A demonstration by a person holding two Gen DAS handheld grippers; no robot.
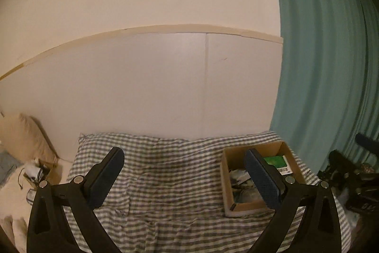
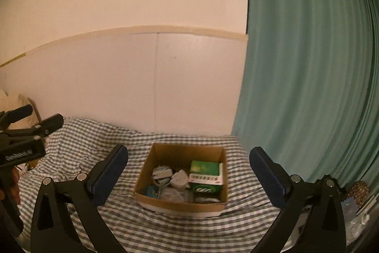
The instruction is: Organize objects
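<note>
Black linkage arms, silver rivets, fingers [image 2: 111,172] padded in ribbed blue.

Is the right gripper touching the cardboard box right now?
Apart. The right wrist view shows the right gripper open, its fingers flanking the cardboard box with checked cloth between.

A cream wall [image 2: 142,4] with a paler panelled lower half backs a gingham-covered bed [image 2: 189,229]; a teal curtain [image 2: 308,63] hangs at the right edge.

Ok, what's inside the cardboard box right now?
The cardboard box holds a green carton over a green-and-white pack, a small teal box, white wrapped items and clear plastic. Anything beneath them is hidden.
</note>
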